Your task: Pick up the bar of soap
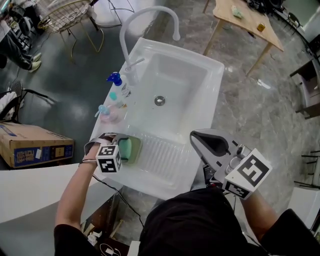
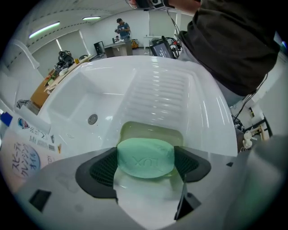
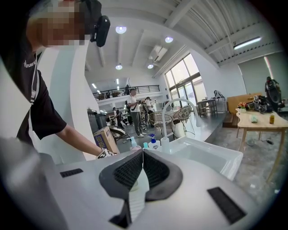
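A pale green bar of soap (image 2: pixel 146 157) sits between the two black pads of my left gripper (image 2: pixel 146 165), which touch its sides. Under it lies a translucent yellow-green soap dish (image 2: pixel 152 132) on the sink's ribbed drainboard. In the head view the soap (image 1: pixel 124 147) and the left gripper (image 1: pixel 126 149) are at the sink's near left corner. My right gripper (image 1: pixel 199 137) hovers beside the sink's right front edge, shut with nothing in it; its own view shows the right gripper (image 3: pixel 141 155) with the jaws meeting at the tips.
A white sink (image 1: pixel 216 66) with a tall curved faucet (image 1: pixel 150 11) and a drain (image 1: pixel 159 100). Soap bottles (image 1: pixel 118 86) stand along its left rim. A cardboard box (image 1: pixel 35 147) lies on the floor at left; a wooden table (image 1: pixel 246 21) stands behind.
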A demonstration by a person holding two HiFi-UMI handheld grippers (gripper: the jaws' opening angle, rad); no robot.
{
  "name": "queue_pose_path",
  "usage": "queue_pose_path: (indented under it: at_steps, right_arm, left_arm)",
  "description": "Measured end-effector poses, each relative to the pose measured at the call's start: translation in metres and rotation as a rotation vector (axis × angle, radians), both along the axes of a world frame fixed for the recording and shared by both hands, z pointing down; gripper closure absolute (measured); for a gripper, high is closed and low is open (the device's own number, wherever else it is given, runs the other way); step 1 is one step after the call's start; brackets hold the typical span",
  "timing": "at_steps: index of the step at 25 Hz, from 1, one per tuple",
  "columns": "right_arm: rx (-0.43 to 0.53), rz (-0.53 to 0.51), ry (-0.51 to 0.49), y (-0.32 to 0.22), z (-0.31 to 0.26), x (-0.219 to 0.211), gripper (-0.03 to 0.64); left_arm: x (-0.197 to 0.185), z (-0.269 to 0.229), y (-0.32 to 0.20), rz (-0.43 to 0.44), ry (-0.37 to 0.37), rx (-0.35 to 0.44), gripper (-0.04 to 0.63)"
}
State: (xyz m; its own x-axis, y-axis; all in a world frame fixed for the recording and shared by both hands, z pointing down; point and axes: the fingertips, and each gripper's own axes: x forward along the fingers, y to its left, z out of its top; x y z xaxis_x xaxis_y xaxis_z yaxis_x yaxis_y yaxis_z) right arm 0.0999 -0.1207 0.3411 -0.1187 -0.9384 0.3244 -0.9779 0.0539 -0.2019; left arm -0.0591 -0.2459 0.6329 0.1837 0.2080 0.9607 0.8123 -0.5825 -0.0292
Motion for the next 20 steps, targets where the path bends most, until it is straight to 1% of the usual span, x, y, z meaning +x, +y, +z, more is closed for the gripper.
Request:
queue_pose_path:
  at_steps: [3, 11, 17, 20]
  right_arm:
    - [0.009, -0.012, 0.004, -0.001, -0.002, -0.001, 0.609]
    - [0.025, -0.050, 0.014, 0.002, -0.009, 0.003, 0.609]
    - [0.032, -0.102, 0.023, 0.001, -0.015, 0.010, 0.609]
    - [0.036, -0.130, 0.028, -0.002, -0.018, 0.012, 0.609]
  left_arm:
    - [0.001, -0.008, -0.001, -0.071, 0.026, -0.025, 0.210]
    - [0.005, -0.042, 0.003, -0.292, 0.136, -0.099, 0.212]
    - [0.007, -0.069, 0.008, -0.447, 0.231, -0.141, 0.210]
    - [0.005, -0.083, 0.009, -0.548, 0.280, -0.180, 0.212]
